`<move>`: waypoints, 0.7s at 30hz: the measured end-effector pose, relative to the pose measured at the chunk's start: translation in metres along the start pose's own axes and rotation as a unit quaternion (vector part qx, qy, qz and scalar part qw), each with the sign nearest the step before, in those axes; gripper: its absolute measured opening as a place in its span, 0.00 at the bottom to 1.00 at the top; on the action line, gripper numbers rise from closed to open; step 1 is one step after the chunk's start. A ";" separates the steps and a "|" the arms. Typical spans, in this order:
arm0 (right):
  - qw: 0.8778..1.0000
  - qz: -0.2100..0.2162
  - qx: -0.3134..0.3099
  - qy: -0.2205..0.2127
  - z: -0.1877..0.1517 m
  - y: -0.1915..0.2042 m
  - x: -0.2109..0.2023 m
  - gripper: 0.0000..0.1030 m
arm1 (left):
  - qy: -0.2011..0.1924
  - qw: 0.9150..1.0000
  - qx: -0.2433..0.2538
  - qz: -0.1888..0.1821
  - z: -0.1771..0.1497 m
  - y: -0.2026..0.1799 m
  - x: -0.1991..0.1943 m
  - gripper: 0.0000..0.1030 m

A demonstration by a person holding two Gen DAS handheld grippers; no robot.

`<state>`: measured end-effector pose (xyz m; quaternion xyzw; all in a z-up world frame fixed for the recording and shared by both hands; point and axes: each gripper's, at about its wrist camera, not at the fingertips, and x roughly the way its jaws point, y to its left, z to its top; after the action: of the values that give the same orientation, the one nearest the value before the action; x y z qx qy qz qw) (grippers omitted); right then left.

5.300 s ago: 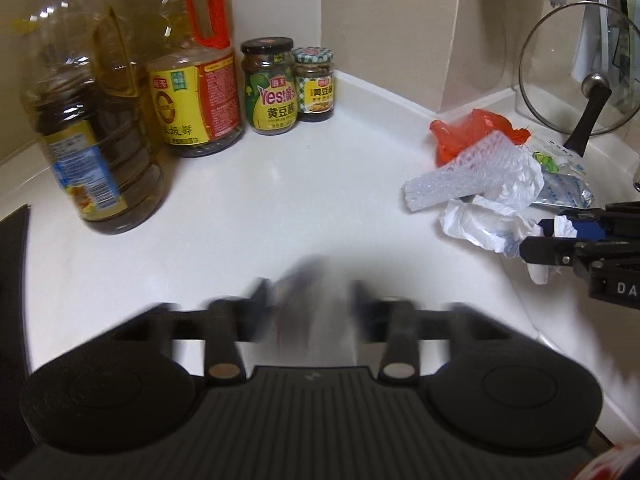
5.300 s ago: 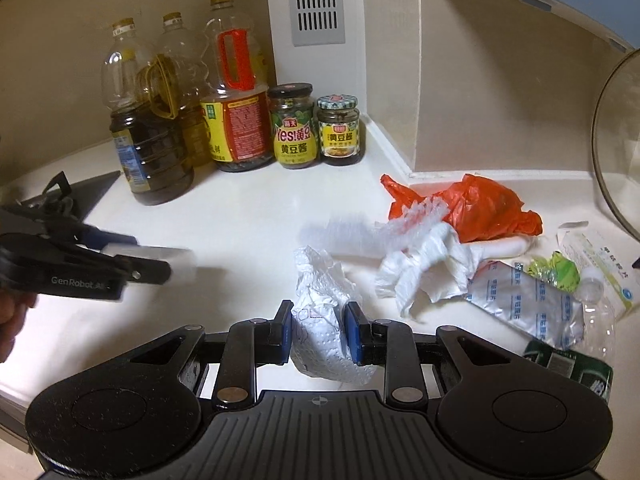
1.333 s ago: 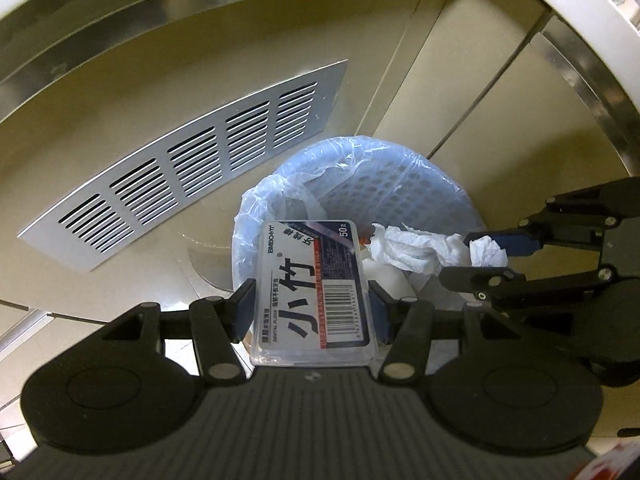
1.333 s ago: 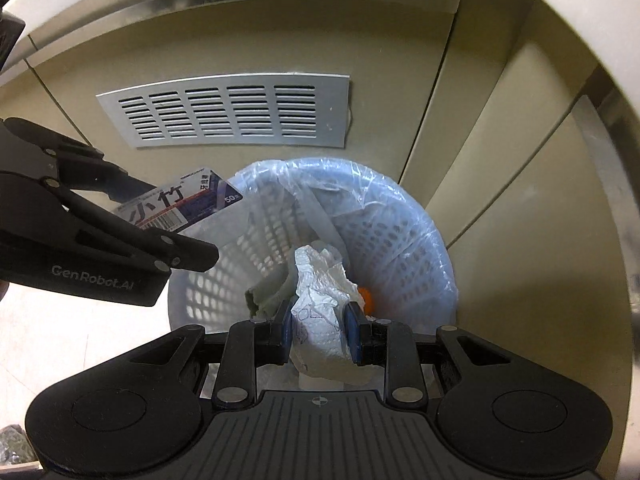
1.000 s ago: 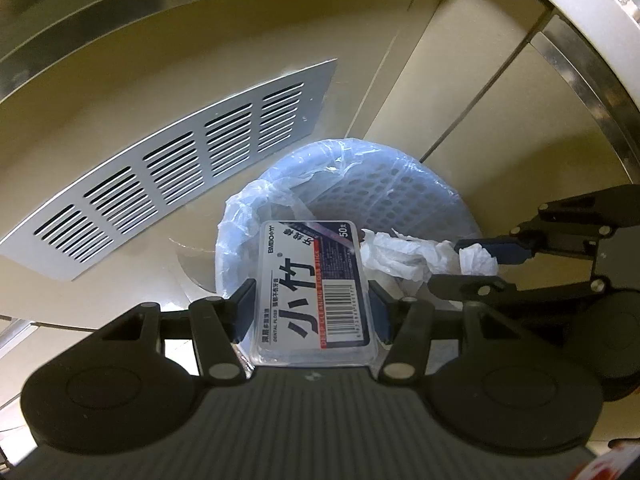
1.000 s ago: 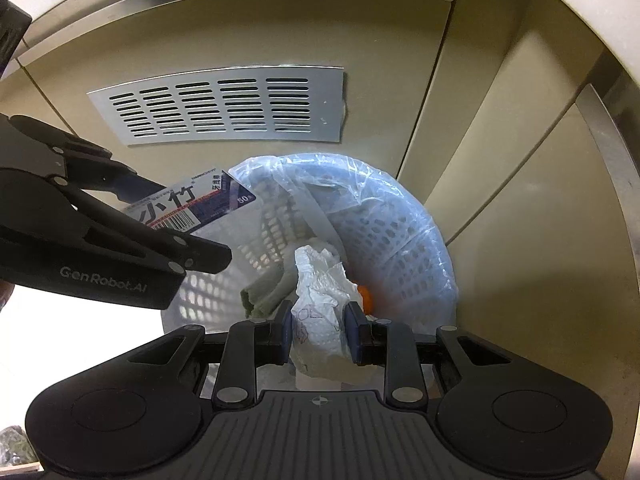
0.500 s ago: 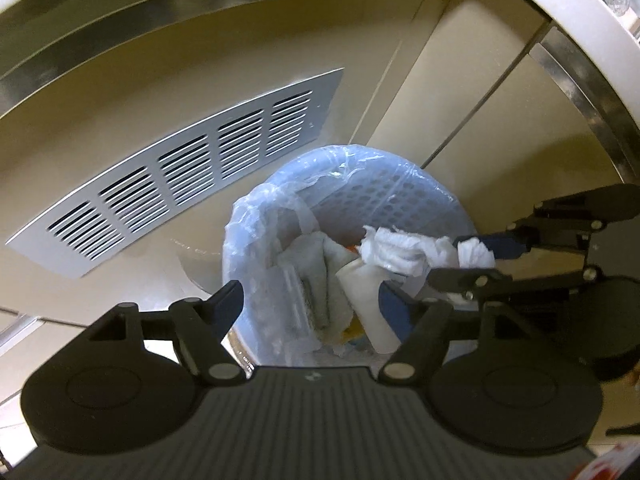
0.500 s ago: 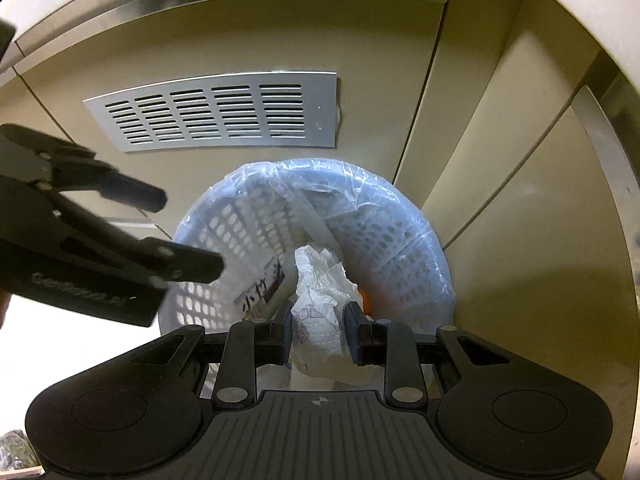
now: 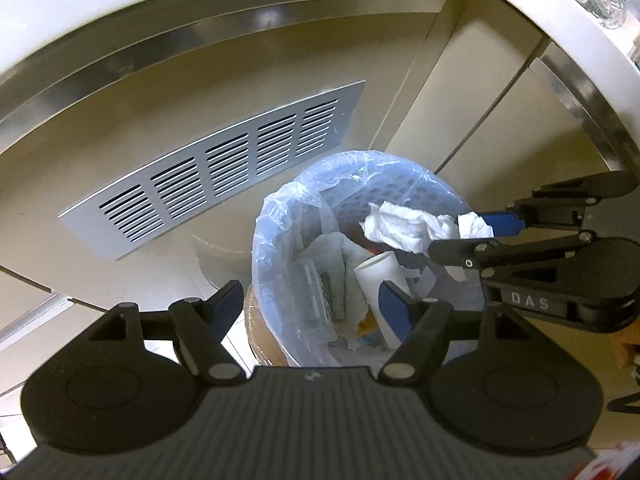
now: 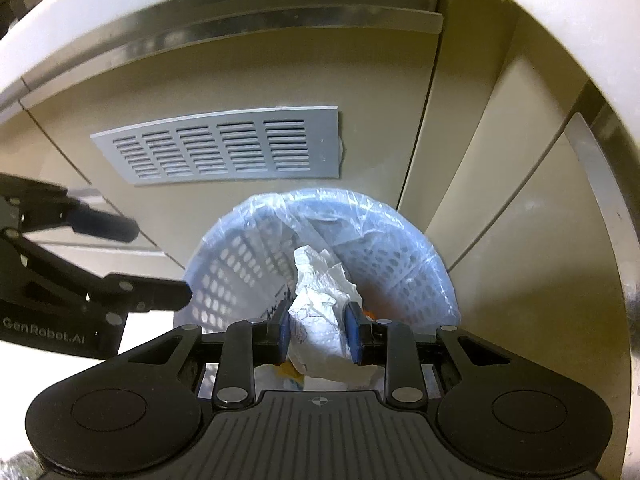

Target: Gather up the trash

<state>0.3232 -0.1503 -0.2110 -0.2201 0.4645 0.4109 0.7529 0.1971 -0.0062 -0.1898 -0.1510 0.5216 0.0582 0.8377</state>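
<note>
Left gripper [image 9: 310, 306]: black two-finger tongs with blue pads, jaws wide apart, nothing between them, poised above the bin.

Right gripper [image 10: 318, 330]: same make, jaws clamped on a crumpled white paper wad [image 10: 320, 312], held over the bin's opening.

White perforated plastic waste bin [image 9: 404, 192]: round, lined with a clear bluish bag [image 9: 276, 216], standing on the floor against the cabinet front. Contents: a clear flat plastic box [image 9: 314, 300] by the left wall, a pale folded cloth [image 9: 340, 272], a white tube [image 9: 380, 276].

Grey louvred vent panel [image 9: 216, 168]: on the beige cabinet door behind the bin.
</note>
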 end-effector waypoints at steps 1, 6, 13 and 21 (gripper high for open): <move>1.000 0.004 0.004 -0.004 0.000 -0.001 0.000 0.29 | -0.001 1.000 0.000 0.002 0.000 0.000 -0.001 0.69; 0.999 0.011 0.029 -0.013 0.000 -0.005 -0.002 0.60 | -0.002 1.000 -0.001 0.006 -0.004 0.003 -0.006 0.69; 1.000 0.011 0.025 -0.005 -0.002 -0.003 -0.005 0.60 | -0.008 1.000 -0.001 0.010 -0.008 0.005 -0.014 0.69; 1.000 0.009 0.015 -0.013 0.001 0.005 -0.021 0.60 | -0.026 1.000 0.010 0.010 -0.008 0.003 -0.033 0.69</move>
<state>0.3148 -0.1547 -0.1919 -0.1991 0.4628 0.4139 0.7582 0.1747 -0.0038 -0.1647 -0.1361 0.5015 0.0652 0.8519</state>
